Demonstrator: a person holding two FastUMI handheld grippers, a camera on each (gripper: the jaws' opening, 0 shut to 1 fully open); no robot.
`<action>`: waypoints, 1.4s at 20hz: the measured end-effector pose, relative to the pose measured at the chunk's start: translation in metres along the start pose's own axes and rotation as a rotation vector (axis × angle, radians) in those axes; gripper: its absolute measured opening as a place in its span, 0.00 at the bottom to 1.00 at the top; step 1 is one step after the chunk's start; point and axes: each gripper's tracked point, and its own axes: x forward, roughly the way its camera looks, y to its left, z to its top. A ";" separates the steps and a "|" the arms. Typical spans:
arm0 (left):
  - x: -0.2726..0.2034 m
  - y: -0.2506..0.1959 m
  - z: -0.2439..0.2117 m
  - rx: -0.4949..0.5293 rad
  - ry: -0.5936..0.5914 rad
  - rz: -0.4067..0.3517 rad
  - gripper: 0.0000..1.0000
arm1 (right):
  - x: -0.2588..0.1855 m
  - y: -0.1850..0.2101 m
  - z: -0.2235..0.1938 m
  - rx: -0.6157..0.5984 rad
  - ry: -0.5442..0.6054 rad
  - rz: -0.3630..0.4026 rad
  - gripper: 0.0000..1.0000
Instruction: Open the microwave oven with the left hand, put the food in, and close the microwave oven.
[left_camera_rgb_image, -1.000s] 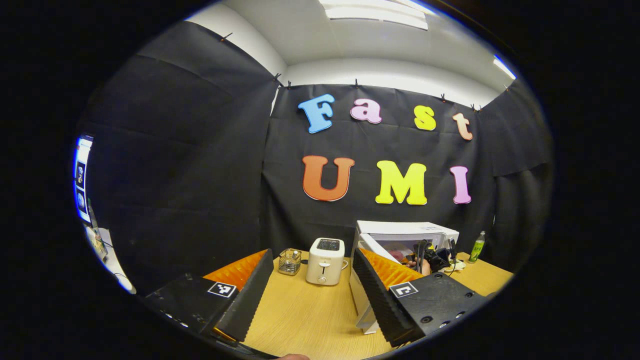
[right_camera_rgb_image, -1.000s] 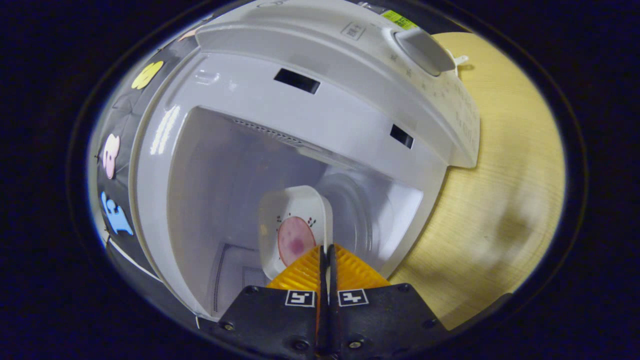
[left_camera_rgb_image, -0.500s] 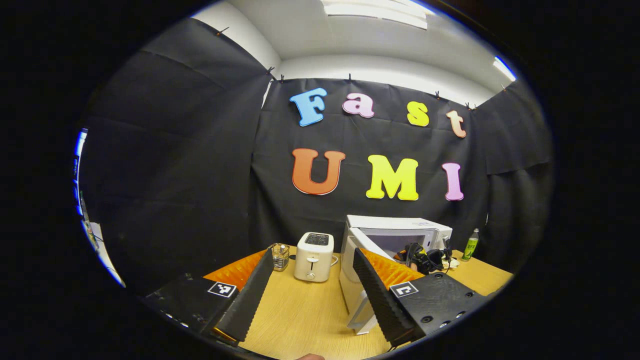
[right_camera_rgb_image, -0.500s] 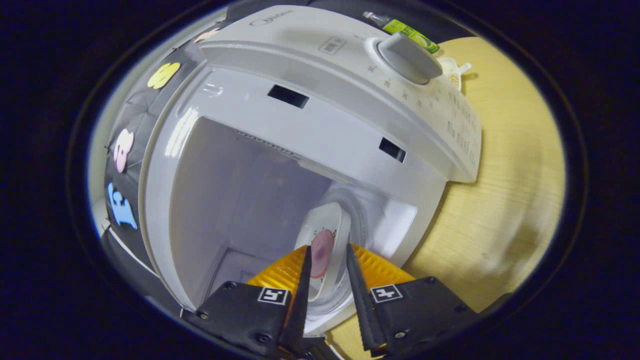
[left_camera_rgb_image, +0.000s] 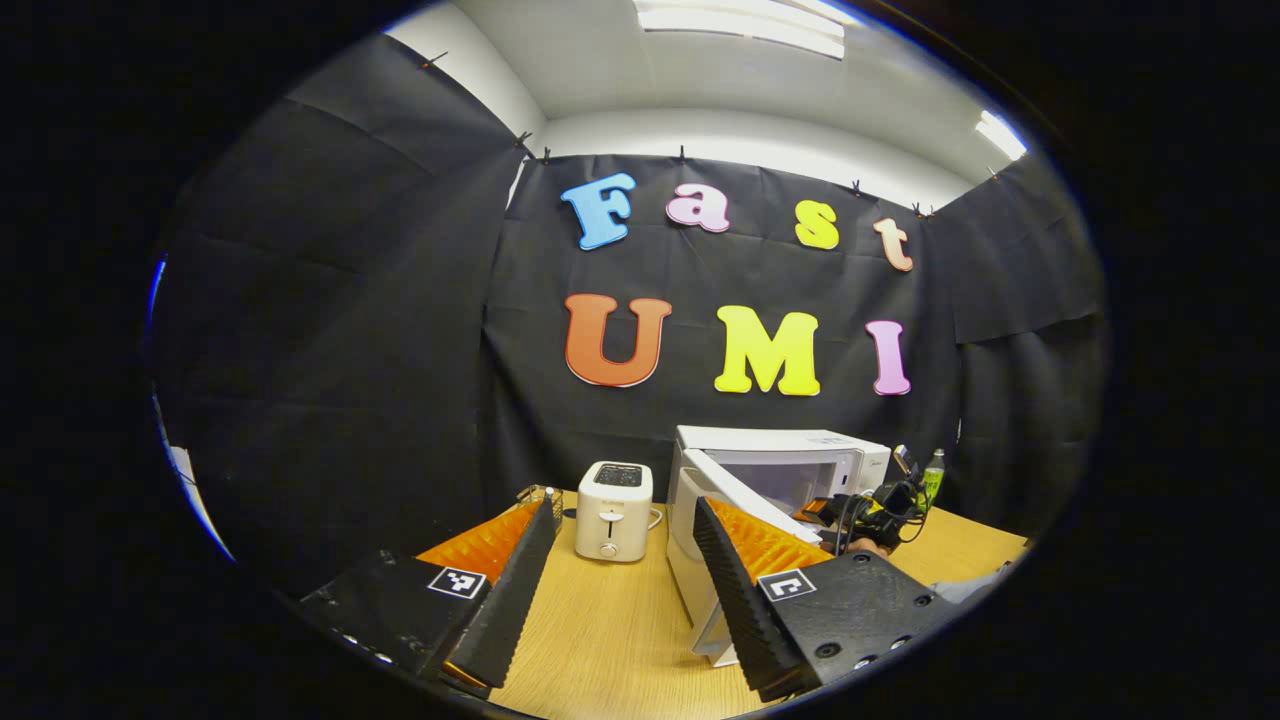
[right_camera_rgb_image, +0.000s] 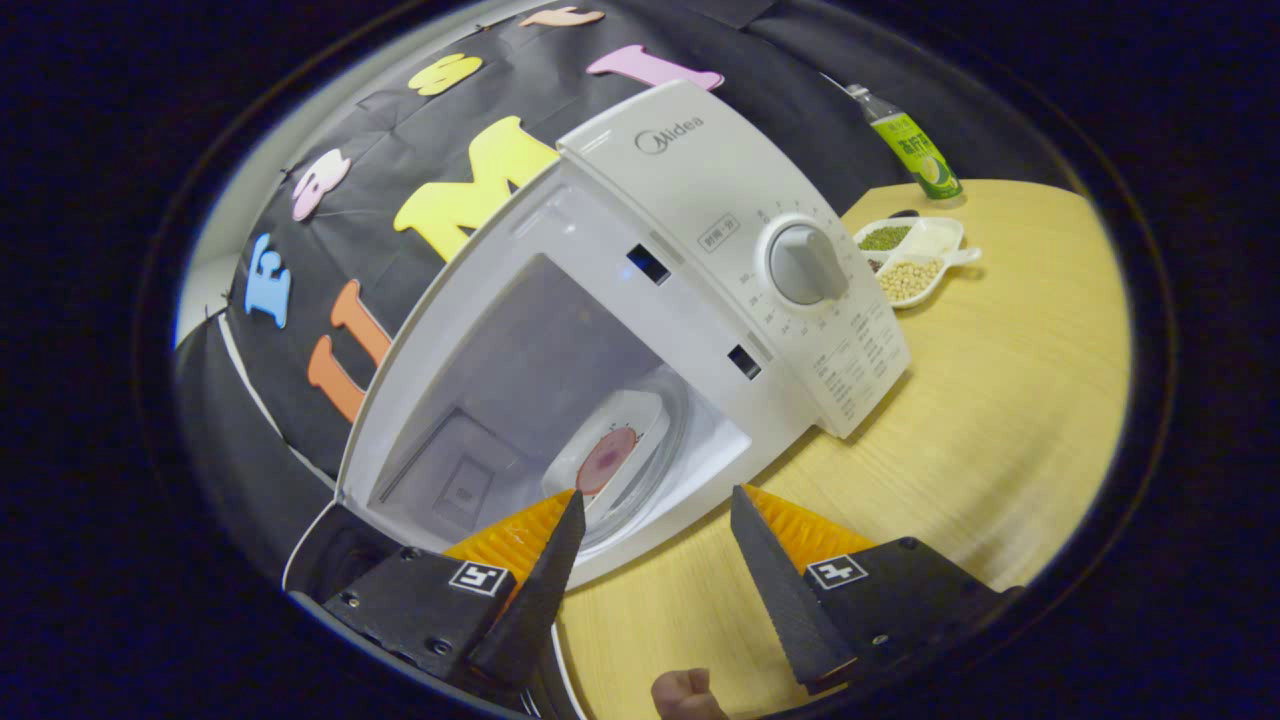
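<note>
The white microwave stands with its door swung wide to the left. Inside it, on the glass turntable, rests a white dish holding a pink slice of food. My right gripper is open, just outside the cavity's front edge and apart from the dish, with nothing between its fingers. In the left gripper view the microwave sits at the back right of the wooden table. My left gripper hangs open over the table, well short of the door. The right gripper shows farther off at the oven's mouth.
A white toaster stands left of the microwave. A green bottle and a white tray of beans lie to the microwave's right. A fingertip shows at the bottom edge. Bare table stretches in front of the control panel.
My right gripper opened, let go of the dish on the turntable and drew back out of the cavity. My left gripper shifted only slightly and stayed open.
</note>
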 end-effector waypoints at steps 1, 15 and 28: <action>0.002 -0.002 -0.005 -0.001 0.012 -0.006 0.83 | -0.017 0.002 0.003 -0.036 0.006 0.031 0.94; 0.058 -0.014 -0.094 -0.051 0.108 -0.119 0.22 | -0.255 -0.044 0.085 -0.291 -0.159 0.223 0.93; 0.094 -0.110 -0.141 0.001 0.205 -0.360 0.00 | -0.390 -0.040 0.141 -0.649 -0.305 0.269 0.94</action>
